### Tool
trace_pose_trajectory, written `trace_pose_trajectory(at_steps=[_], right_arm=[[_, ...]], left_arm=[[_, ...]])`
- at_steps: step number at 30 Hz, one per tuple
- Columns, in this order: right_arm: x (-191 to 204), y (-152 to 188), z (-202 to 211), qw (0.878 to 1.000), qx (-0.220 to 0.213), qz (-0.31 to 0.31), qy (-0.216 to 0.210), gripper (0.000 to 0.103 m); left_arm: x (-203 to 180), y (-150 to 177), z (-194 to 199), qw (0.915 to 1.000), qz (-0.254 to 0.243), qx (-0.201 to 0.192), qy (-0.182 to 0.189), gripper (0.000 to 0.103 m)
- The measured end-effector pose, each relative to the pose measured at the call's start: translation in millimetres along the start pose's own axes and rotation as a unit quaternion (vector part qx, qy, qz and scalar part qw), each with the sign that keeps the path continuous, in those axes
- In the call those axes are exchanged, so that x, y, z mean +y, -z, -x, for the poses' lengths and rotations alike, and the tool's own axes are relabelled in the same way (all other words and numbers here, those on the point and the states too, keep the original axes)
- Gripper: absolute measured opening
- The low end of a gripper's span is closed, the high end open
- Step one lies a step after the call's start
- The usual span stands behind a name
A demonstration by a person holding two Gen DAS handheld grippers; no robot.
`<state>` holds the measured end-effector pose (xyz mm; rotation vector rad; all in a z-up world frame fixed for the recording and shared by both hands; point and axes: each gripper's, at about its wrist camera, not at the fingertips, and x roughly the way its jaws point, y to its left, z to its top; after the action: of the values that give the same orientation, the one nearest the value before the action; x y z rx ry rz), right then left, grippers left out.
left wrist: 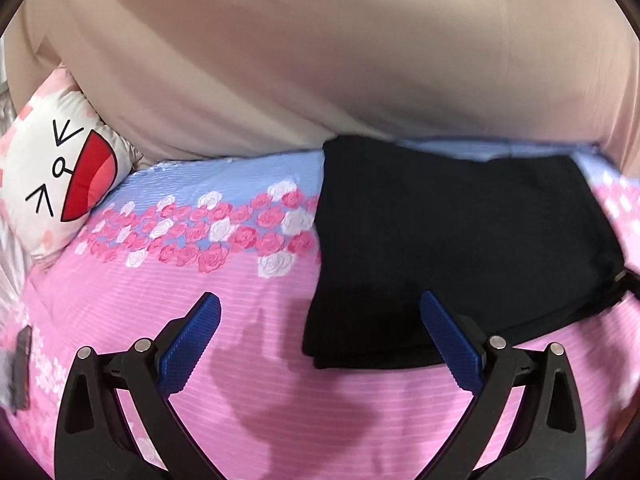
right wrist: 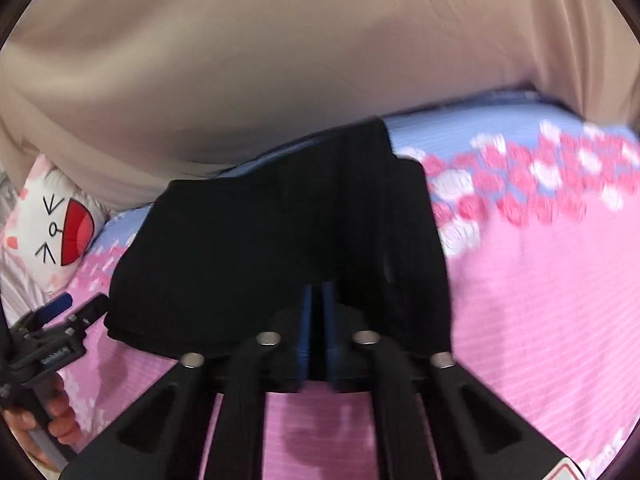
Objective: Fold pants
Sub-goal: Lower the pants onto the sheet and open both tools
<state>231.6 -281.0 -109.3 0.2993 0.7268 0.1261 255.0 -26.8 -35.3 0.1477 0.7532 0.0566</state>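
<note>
Folded black pants [left wrist: 452,240] on flowered bedspread [left wrist: 240,320]; cushion [left wrist: 60,184] and curtain [left wrist: 320,60] behind. Left gripper [left wrist: 320,312] released wide; right gripper [right wrist: 319,296] clenched at the pants' edge.

The black pants [left wrist: 460,240] lie folded into a compact, roughly rectangular bundle on the bed [left wrist: 248,320], flat on its pink striped cover near the band of printed roses. The cloth is dark and matte, with layered edges showing at the near left corner where the folds stack. The far edge reaches the blue strip of the cover, close to the beige curtain [left wrist: 320,60] hanging behind.
</note>
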Motion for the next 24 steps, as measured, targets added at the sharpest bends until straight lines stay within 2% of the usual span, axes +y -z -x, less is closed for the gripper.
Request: trace_pose_trajectory(at_steps=[3,8,10,12,14,15,16,17,18,20,21,24], right_arm=[[-15.8,-1.0,-2.0,0.999,0.012,-0.035,-0.029,0.0],[-10.6,1.6,-0.3,0.999,0.011,-0.027,-0.019,0.0],[-8.2,1.6,1.6,0.999,0.007,-0.03,-0.018,0.001],[0.9,-1.1,8.0,1.0,-0.006,-0.019,-0.021,0.007],[12.2,-7.6,11.5,1.0,-0.02,0.002,-0.017,0.007],[12.8,-9.2,8.9,1.0,-0.021,0.009,-0.009,0.0],[8.8,-9.3,3.6,1.0,-0.014,0.008,0.002,0.0],[0.7,-7.6,-2.7,1.0,-0.004,0.001,0.005,0.0],[-12.9,-5.1,-7.7,0.999,0.001,-0.024,-0.023,0.0],[-26.6,-6.9,-7.2,0.996,0.01,-0.063,-0.058,0.0],[-28.1,-7.7,-4.5,0.995,0.011,-0.072,-0.061,0.0],[-9.9,-2.3,14.2,0.999,-0.008,-0.042,-0.026,0.003]], left_arm=[[7.6,4.7,-11.1,0.9998,0.005,0.016,0.005,0.098],[15.0,1.8,-8.1,0.9997,0.017,0.013,0.011,0.098],[15.0,-5.7,-0.1,0.9992,0.024,0.001,0.031,0.098],[13.2,-19.8,5.8,0.9966,0.039,-0.013,0.071,0.098],[7.7,-31.7,-7.9,0.9931,0.049,0.004,0.107,0.098],[4.9,-32.4,-20.2,0.9934,0.048,0.022,0.102,0.098],[2.8,-28.6,-38.3,0.9942,0.05,0.047,0.083,0.098],[1.9,-23.6,-49.9,0.9934,0.049,0.059,0.085,0.098],[3.9,-13.4,-62.9,0.9903,0.058,0.068,0.107,0.098],[7.8,-9.4,-61.2,0.9891,0.068,0.06,0.116,0.098],[5.8,-11.4,-57.5,0.9909,0.053,0.056,0.11,0.098],[-0.4,-10.4,-29.0,0.9974,0.024,0.004,0.069,0.097]])
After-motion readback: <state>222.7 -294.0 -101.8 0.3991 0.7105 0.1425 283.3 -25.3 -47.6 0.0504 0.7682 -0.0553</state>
